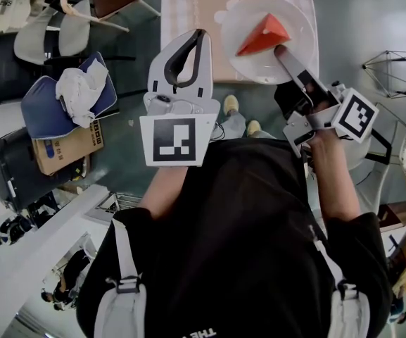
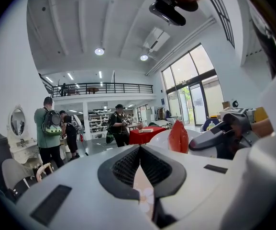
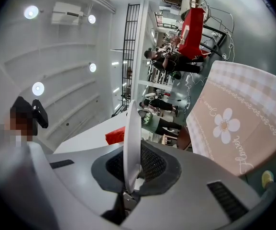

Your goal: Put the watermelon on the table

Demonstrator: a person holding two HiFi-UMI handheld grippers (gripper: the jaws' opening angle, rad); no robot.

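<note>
Right tongs [image 1: 281,50] pinch a round white plate [image 1: 295,11] bearing a triangular watermelon wedge [image 1: 262,35]; left tongs [image 1: 201,34] together.

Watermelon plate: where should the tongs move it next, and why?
Probably ease the plate forward and down onto the table. The right tongs are shut on its rim, the watermelon slice sits on it, and it seems to hang above the table's near end, not set down yet.

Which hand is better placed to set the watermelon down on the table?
Right. The right gripper clamps the rim of the plate carrying the watermelon, over the table edge. The left gripper is shut and empty beside it.
</note>
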